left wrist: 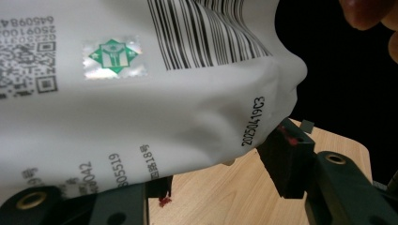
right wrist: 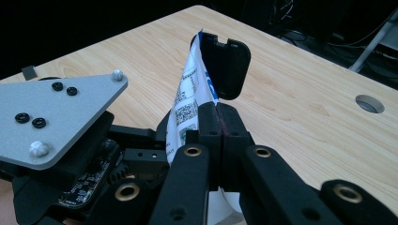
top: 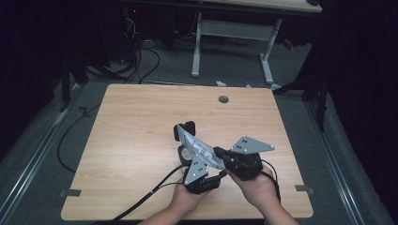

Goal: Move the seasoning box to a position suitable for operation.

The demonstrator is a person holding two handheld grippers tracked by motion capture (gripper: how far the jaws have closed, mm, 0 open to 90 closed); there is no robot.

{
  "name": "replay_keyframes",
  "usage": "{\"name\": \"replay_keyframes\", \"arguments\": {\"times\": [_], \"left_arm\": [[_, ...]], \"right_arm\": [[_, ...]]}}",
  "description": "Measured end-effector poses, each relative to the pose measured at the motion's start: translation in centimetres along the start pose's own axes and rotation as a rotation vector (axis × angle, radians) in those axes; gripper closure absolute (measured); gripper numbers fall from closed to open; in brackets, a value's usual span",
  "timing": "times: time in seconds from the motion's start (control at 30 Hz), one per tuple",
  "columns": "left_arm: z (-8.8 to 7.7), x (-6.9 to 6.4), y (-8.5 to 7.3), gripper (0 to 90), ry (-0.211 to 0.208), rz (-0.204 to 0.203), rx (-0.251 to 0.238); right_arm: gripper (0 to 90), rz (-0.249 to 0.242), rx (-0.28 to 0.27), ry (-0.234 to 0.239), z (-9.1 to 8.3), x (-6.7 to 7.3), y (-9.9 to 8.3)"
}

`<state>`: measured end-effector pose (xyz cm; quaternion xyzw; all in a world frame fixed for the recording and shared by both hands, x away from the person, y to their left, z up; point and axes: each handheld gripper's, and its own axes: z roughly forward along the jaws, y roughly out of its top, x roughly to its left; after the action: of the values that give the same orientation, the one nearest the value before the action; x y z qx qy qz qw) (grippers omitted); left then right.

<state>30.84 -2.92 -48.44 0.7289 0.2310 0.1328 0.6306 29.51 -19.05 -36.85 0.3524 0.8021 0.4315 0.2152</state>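
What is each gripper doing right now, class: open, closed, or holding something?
Left gripper: jaws around the white printed plastic pouch; whether they press it cannot be told.
Right gripper: jaws shut on the pouch's edge.

Figure: what I see around my work. The wooden table (top: 141, 140) has a round cable hole (top: 223, 99) near its far edge — midway along it. Beyond that edge, on the grey floor (top: 42, 140), stands a white desk frame (top: 233, 33); black cables (top: 141, 61) trail at its left — toward the table's far-left corner.
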Motion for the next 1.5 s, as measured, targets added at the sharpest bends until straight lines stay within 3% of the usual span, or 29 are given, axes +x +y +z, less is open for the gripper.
{"name": "replay_keyframes", "arguments": {"times": [0.93,1.5], "left_arm": [[0.62,0.12,0.1,50.2,-0.007,0.008,0.011],[0.45,0.26,0.11,50.4,0.001,0.001,0.009]], "right_arm": [[90.0,0.016,-0.007,-0.005,-0.06,-0.39,-0.37],[90.0,0.001,0.005,-0.001,0.4,-0.3,-0.02]]}}
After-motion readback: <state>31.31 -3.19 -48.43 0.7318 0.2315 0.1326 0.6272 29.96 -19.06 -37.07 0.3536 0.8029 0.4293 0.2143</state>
